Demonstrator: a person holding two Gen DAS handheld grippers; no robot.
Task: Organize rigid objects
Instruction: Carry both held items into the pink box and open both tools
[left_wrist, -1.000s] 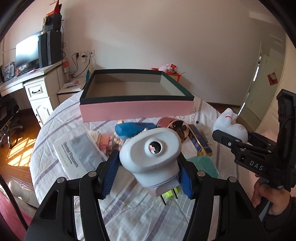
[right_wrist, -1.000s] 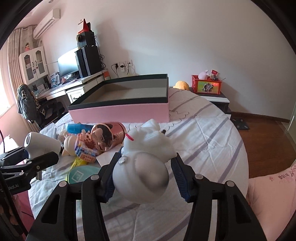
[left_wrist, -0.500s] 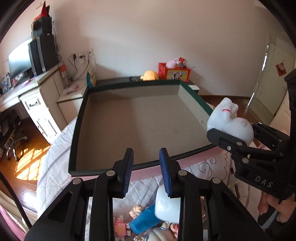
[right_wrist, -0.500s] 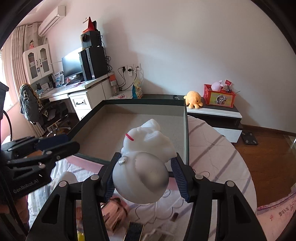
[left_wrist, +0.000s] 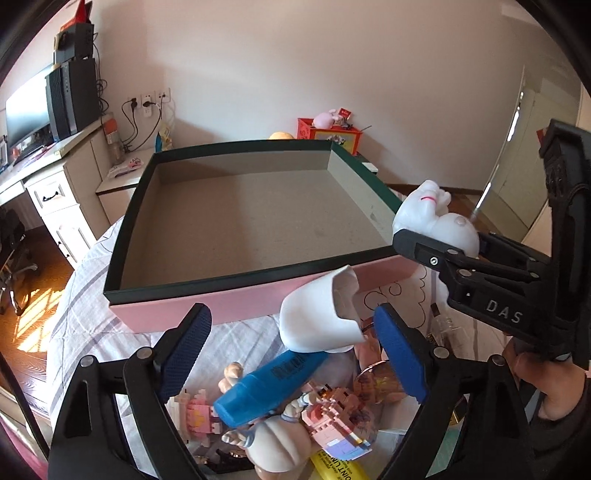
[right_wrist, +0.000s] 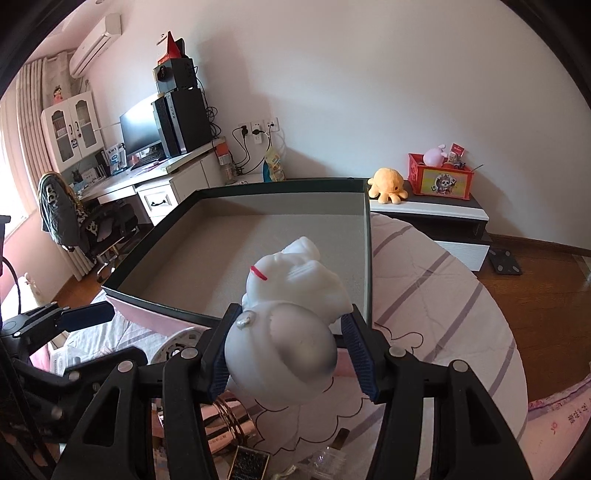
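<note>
Left claw: our left gripper (left_wrist: 291, 349) has just been opening and its blue pads (left_wrist: 186, 345) now stand spread wide. The white plug-in device (left_wrist: 319, 314) sits between them, touching neither, on the heap just outside the box's near wall.

Right claw: our right gripper (right_wrist: 290, 350) pinches the white rabbit figure (right_wrist: 291, 314) on both flanks. It hangs above the near right corner of the box, not yet lowered.

Container: pink box (left_wrist: 207, 308) with a dark green rim. We see bare grey floor in both views, nothing in it.

Heap on bed surface, before the near wall: blue marker (left_wrist: 267, 387), pink block figure (left_wrist: 332, 410), a pale doll (left_wrist: 273, 446), a yellow tube (left_wrist: 336, 467) and a copper-coloured cup (right_wrist: 229, 413), all overlapping.

Bed: striped cover (left_wrist: 85, 310), rounded at its edges; the box lies toward its far side.

Risk one: the white plug-in device missed the box, we judge. It leans on the marker and may roll further into the heap, harder to pinch again.

Risk two: the rabbit is round and smooth, gripped low on its body. It could twist or slip out if we tilt the claw.

Risk three: released from this height over the corner, it may strike the rim and bounce out onto the bed.

Risk four: both claws crowd the same near wall and could knock together.
</note>
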